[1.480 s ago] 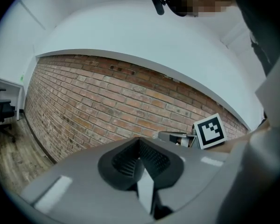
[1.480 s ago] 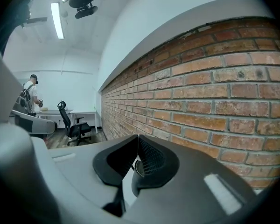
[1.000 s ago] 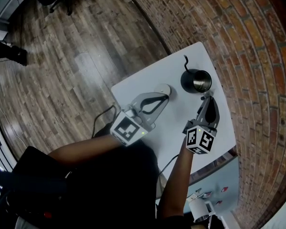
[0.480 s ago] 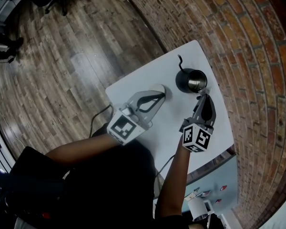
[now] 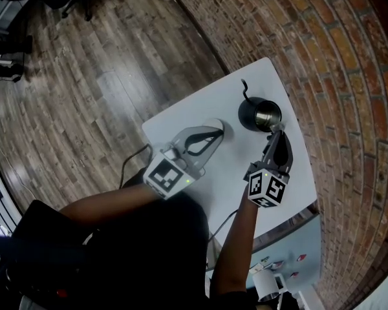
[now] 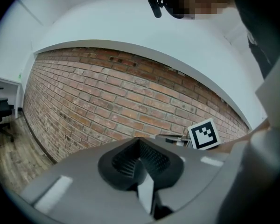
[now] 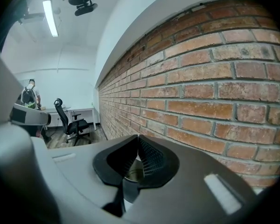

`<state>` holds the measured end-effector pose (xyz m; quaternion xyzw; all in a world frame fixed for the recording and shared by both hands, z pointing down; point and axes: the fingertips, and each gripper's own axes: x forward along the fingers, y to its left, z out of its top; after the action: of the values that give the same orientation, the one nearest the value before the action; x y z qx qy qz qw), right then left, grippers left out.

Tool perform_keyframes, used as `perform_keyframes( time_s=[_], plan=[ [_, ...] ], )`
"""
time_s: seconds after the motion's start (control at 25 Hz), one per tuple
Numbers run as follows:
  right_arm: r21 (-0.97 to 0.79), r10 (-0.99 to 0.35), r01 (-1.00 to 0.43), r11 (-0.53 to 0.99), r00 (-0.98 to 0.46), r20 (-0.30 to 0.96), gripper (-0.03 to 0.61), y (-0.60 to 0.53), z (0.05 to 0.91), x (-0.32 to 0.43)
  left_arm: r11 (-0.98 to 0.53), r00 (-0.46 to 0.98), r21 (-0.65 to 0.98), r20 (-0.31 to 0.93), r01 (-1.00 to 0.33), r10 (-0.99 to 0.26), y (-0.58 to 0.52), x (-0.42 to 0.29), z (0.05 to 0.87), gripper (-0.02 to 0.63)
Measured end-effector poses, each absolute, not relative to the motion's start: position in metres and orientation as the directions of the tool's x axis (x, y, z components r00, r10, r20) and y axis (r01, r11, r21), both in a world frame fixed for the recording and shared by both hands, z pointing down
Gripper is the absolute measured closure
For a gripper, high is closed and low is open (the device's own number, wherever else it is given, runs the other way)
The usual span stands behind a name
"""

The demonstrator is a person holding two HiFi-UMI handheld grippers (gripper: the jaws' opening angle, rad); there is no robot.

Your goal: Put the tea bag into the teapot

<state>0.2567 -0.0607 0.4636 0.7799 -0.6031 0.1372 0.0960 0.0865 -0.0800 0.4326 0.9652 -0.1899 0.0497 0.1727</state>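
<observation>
A black teapot (image 5: 258,113) with a thin curved spout stands open-topped at the far end of the white table (image 5: 246,166). My right gripper (image 5: 276,128) hovers at the pot's near right rim, jaws shut. A small pale piece shows at its tips, which I take for the tea bag (image 5: 275,126). In the right gripper view the pads (image 7: 147,158) meet and the pot's steel mouth (image 7: 133,174) shows below them. My left gripper (image 5: 219,130) is shut, its tips over a white round disc (image 5: 213,123) left of the pot.
A brick wall (image 5: 349,108) runs close along the table's far and right edges. Wooden floor (image 5: 103,76) lies to the left. A cable (image 5: 132,163) hangs off the table's near left corner. Office chairs stand far off.
My right gripper has sunk a little and come closer to the teapot's rim, still shut. The left gripper has stayed over the white disc.
</observation>
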Motion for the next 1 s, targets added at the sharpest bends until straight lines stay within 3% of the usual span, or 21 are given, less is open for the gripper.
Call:
perform_keyframes(
  time_s=[1.0],
  plan=[
    [-0.043, -0.894, -0.974, -0.224, 0.188, 0.406, 0.571, -0.077, 0.51, 0.252, -0.837, 0.899, 0.329, 0.201, -0.437, -0.39, -0.097, 0.06, 0.445, 0.615]
  ],
)
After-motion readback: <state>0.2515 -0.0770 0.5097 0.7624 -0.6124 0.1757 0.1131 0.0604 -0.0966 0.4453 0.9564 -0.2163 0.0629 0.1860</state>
